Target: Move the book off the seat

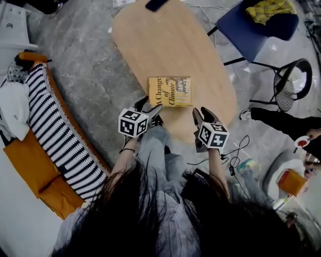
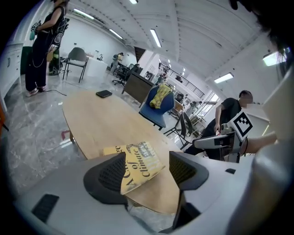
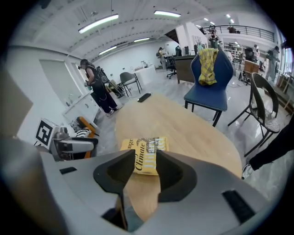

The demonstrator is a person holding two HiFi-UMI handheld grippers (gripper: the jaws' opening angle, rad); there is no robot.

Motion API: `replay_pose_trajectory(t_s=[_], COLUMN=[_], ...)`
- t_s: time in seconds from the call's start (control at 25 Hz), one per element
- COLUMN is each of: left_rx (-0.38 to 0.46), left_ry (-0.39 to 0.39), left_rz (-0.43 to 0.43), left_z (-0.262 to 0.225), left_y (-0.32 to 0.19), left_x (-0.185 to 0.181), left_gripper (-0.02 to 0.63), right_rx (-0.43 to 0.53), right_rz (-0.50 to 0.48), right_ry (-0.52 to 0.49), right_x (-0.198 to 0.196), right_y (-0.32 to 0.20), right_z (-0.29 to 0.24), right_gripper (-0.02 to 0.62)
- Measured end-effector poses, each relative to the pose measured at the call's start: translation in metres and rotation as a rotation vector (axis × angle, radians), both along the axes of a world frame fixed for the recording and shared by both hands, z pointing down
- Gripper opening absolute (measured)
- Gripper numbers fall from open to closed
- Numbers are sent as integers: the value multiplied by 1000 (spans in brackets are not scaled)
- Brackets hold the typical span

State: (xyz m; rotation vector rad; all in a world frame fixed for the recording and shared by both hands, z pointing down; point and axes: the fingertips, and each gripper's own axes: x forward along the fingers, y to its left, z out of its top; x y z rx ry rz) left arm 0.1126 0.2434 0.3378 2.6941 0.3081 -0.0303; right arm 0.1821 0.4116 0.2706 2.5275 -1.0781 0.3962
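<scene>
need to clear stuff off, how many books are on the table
1. A yellow book lies flat on the wooden table, toward its nearer end. A dark flat thing at the far end is too small to identify, so it could be another.

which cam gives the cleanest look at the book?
Head view: the book lies flat on the table, whole cover seen from above. Both gripper views catch it at a slant, partly hidden behind their own jaws.
</scene>
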Motion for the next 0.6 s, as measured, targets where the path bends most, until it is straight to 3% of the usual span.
replay_pose_trajectory(t_s=[0.24, 0.6], left_rx=[38, 65], left_ry=[43, 93], left_rz=[16, -4], left_z=[-26, -61], left_y=[11, 30], left_x=[-37, -89], left_gripper=[273, 203], right_rx=[72, 64], right_rz=[-44, -141], right_ry=[32, 116], right_x=[-41, -89], right_y=[-4, -10], right_z=[-27, -61], right_gripper=[124, 98])
